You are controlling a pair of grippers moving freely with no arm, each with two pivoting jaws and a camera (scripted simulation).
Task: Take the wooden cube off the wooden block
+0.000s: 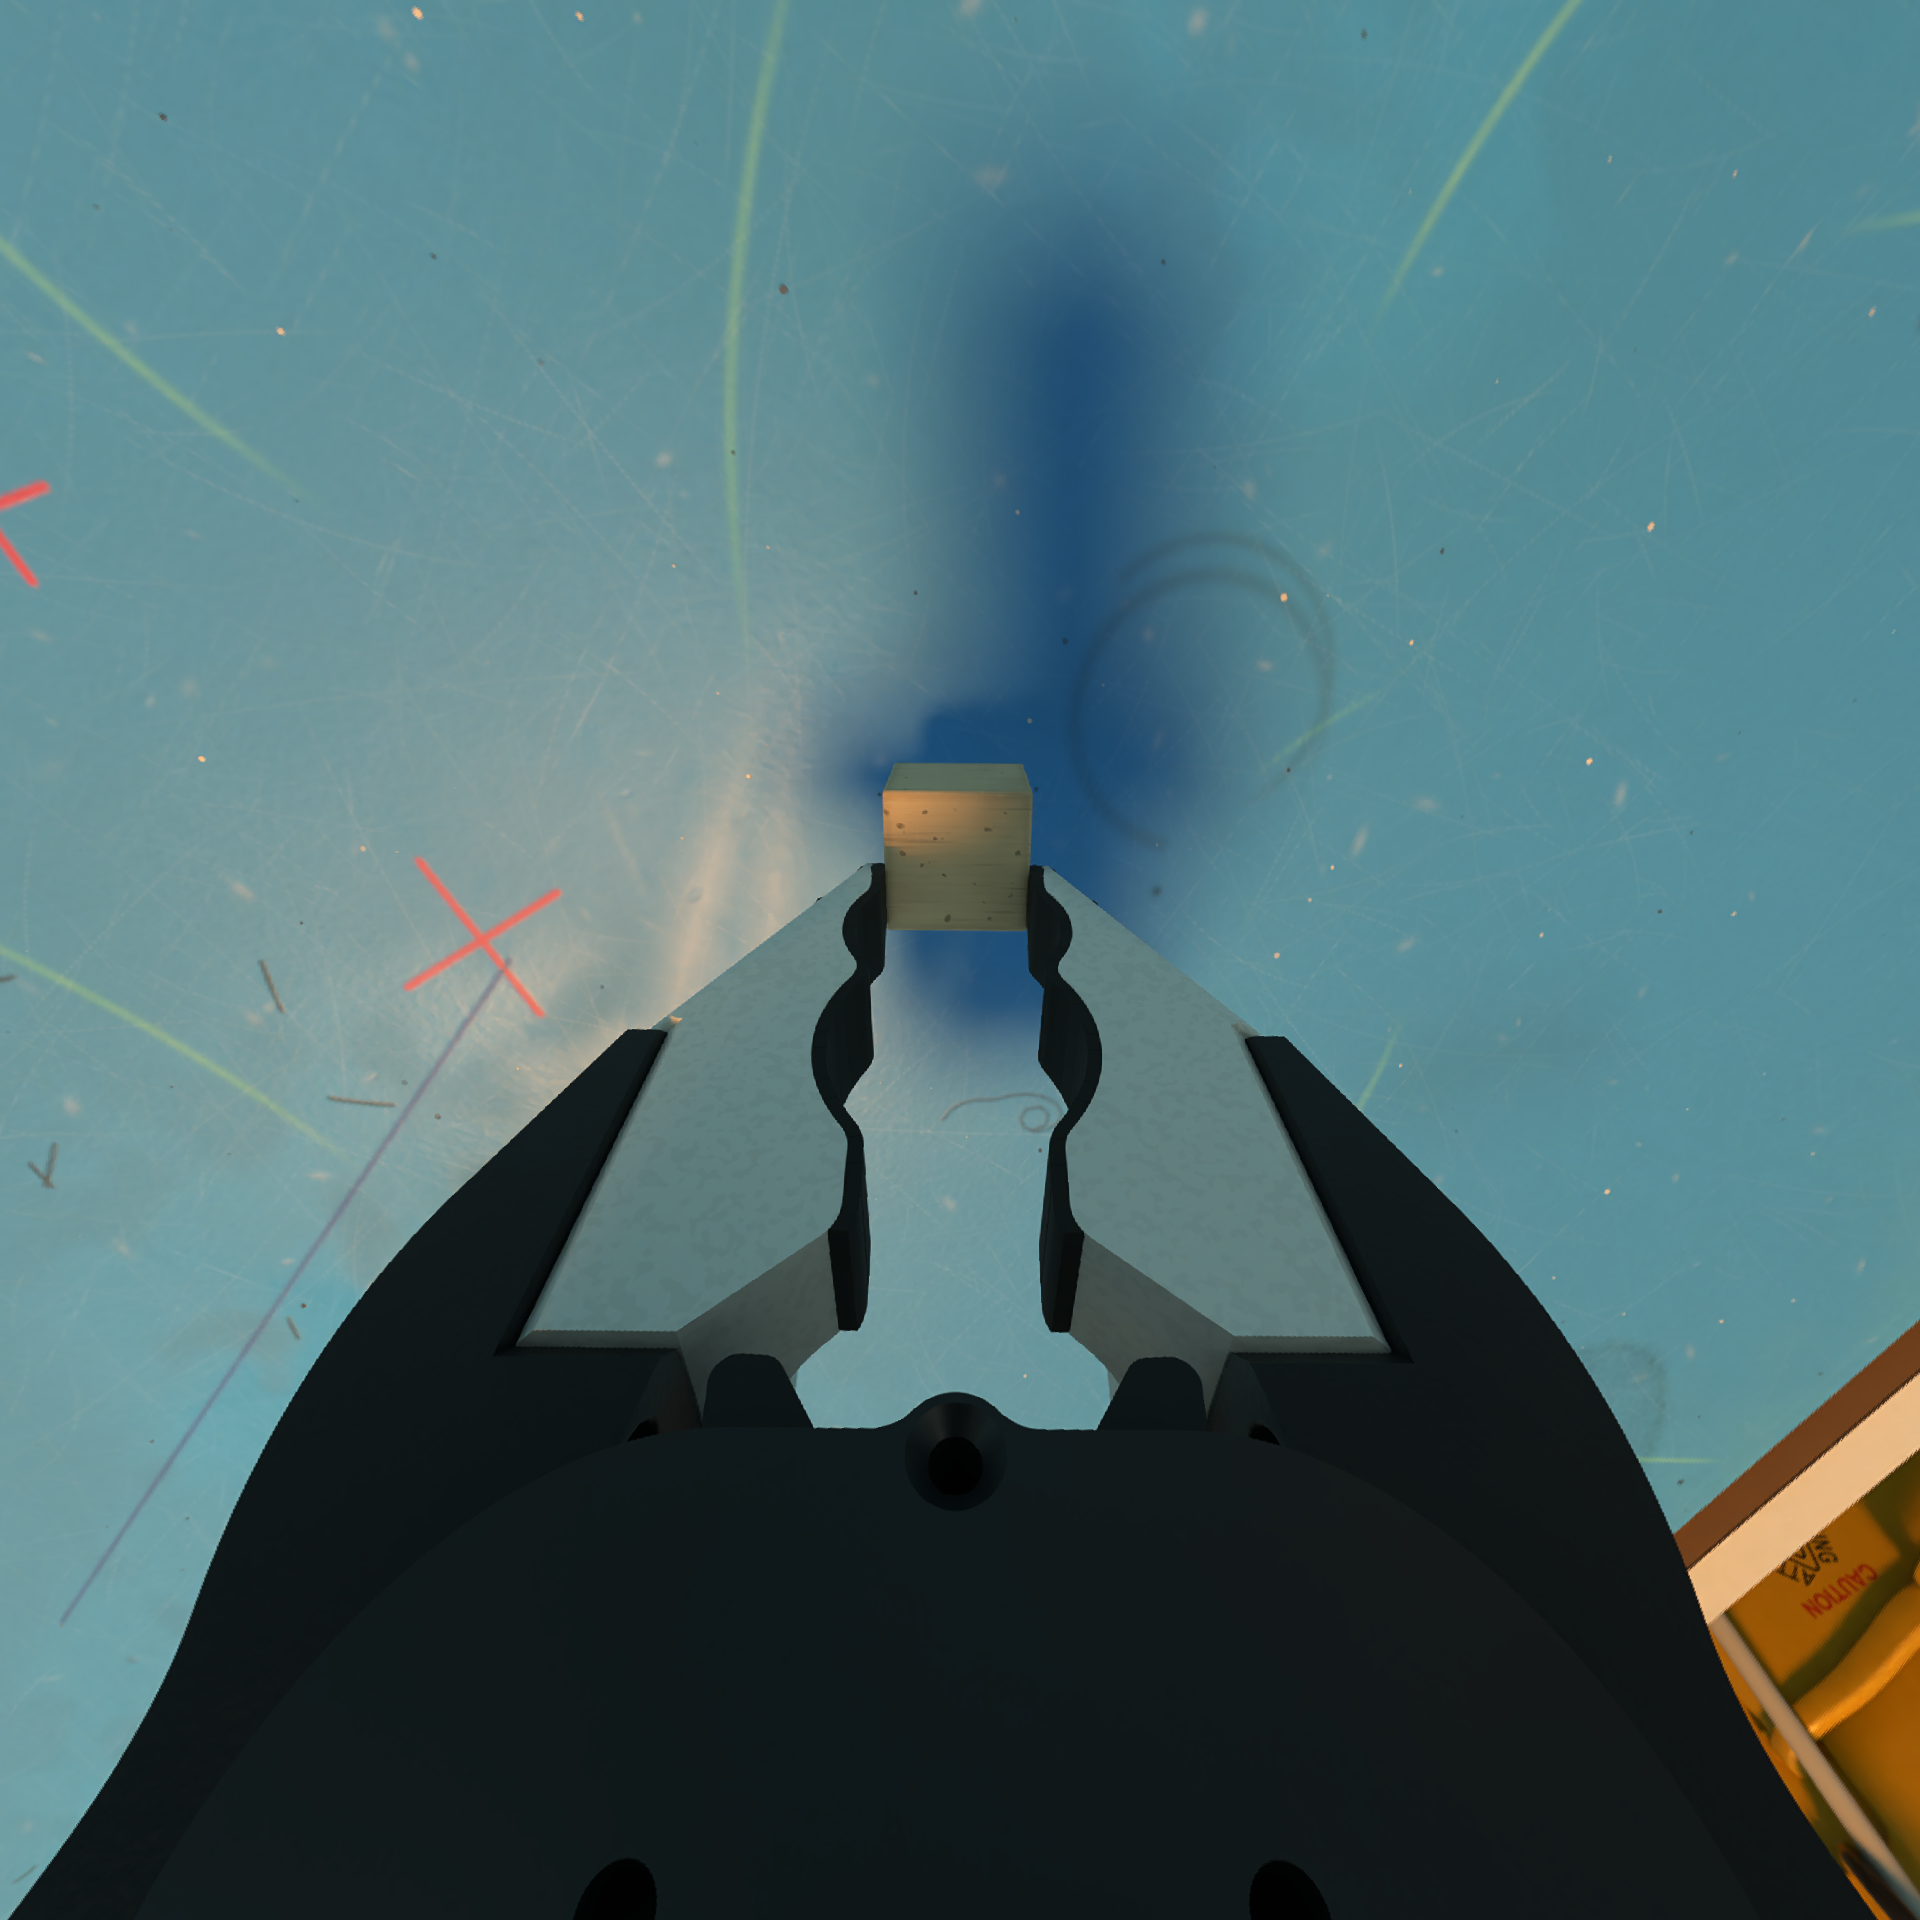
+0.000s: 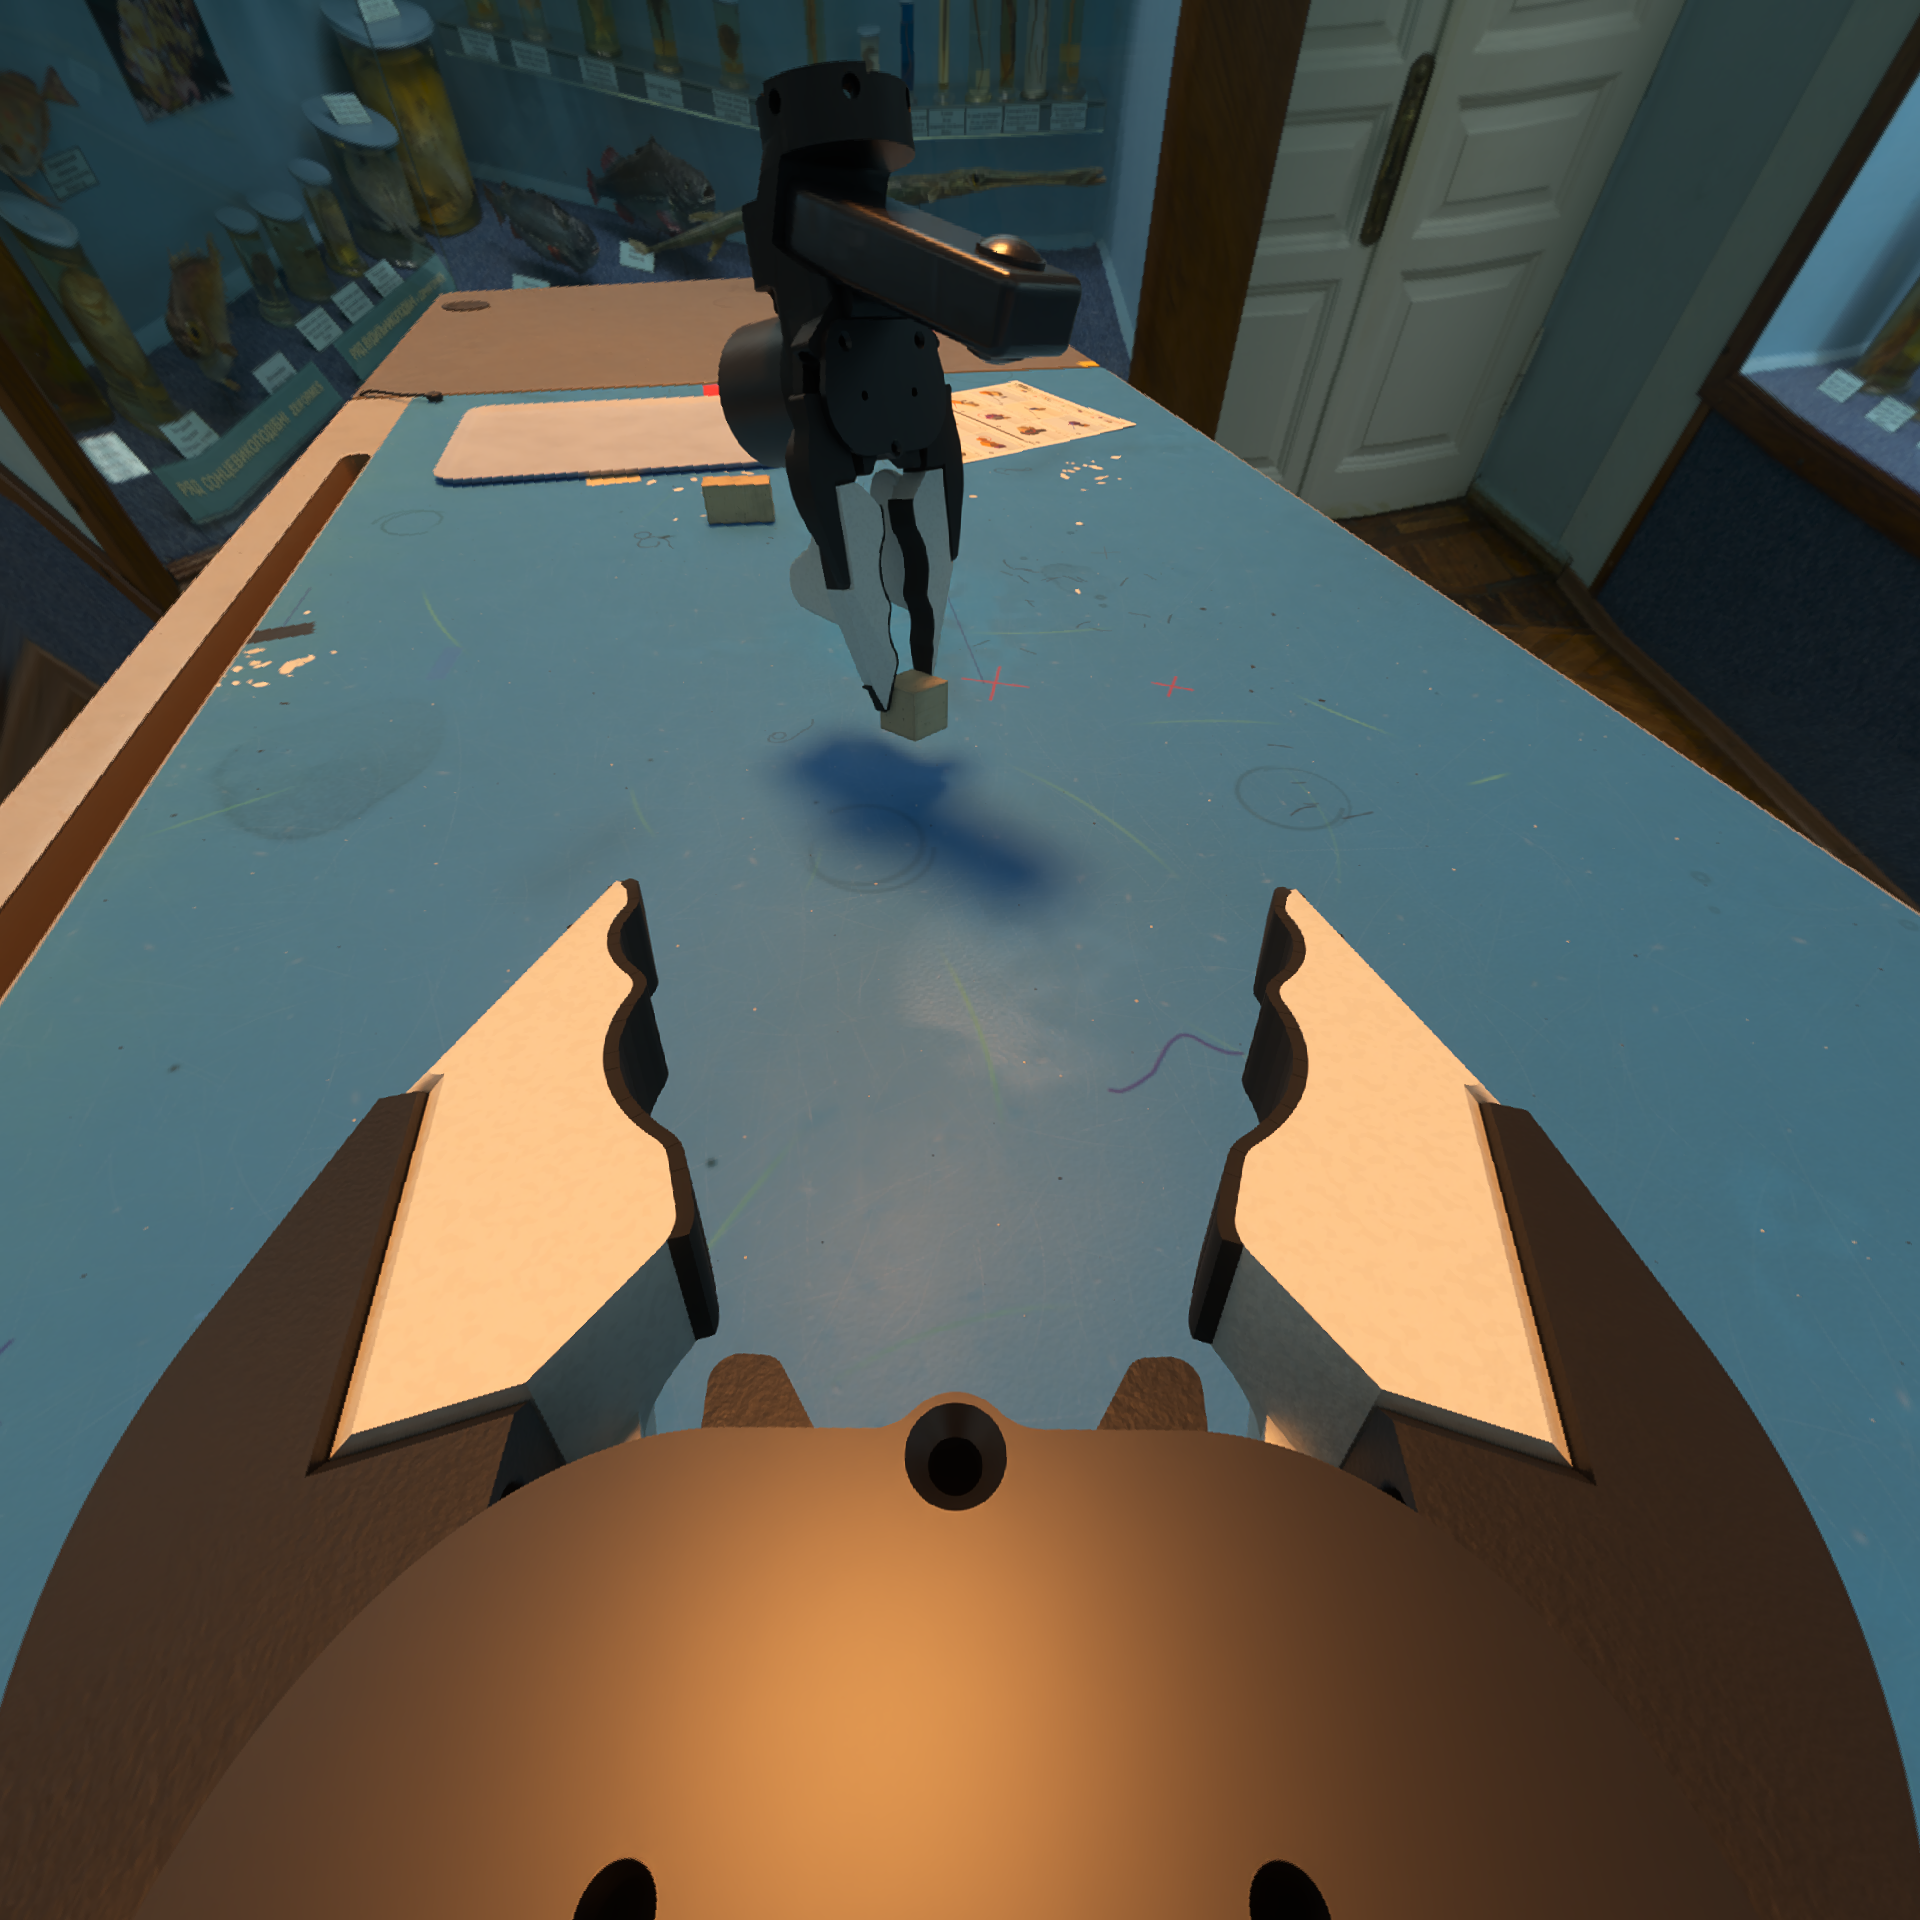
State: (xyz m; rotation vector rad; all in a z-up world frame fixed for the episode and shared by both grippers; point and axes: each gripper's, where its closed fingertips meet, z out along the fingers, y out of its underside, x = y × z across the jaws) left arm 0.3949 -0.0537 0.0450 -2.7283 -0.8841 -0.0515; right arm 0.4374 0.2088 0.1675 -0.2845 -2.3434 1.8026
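Two grippers, one wooden cube, one wooden block. The left gripper [image 1: 956, 896] pinches the wooden cube [image 1: 956, 847] between its fingertips, clear above the blue table [image 1: 416, 520], at 12 o'clock from the camera. The right gripper [image 2: 954, 904] stands wide open, holding nothing. Only the right wrist view shows the wooden block [image 2: 739, 500], lying on the table at 11 o'clock from the raised cube, well apart.
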